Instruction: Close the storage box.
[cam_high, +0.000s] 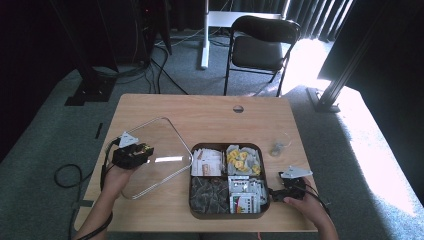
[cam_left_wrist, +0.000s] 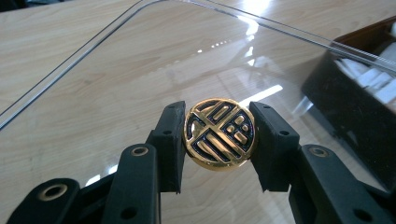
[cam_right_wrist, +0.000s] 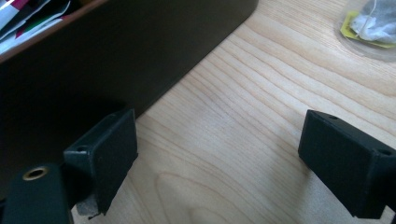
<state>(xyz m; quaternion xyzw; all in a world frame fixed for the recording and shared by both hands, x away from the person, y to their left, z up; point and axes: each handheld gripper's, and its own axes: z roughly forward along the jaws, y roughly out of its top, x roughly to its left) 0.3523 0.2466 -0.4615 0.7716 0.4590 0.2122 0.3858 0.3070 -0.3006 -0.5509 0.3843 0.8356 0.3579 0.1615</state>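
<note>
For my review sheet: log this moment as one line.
left claw: shut on gold knob of clear lid | right claw: open beside tea box | lid off box

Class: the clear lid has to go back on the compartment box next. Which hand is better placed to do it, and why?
Left. Its claw is shut on the lid's gold knob, holding the clear lid beside the box. The right claw stands open, holding nothing, by the box's right wall.

A light wooden table (cam_high: 210, 112) with a round cable hole (cam_high: 238, 108) stands on grey carpet (cam_high: 45, 145). Behind it stands a black folding chair (cam_high: 260, 45) beside a white stand post (cam_high: 205, 35). Dark curtains (cam_high: 310, 15) enclose the area. Black cables (cam_high: 160, 65) run across the floor. Strong light (cam_high: 370, 145) falls on the carpet at right
</note>
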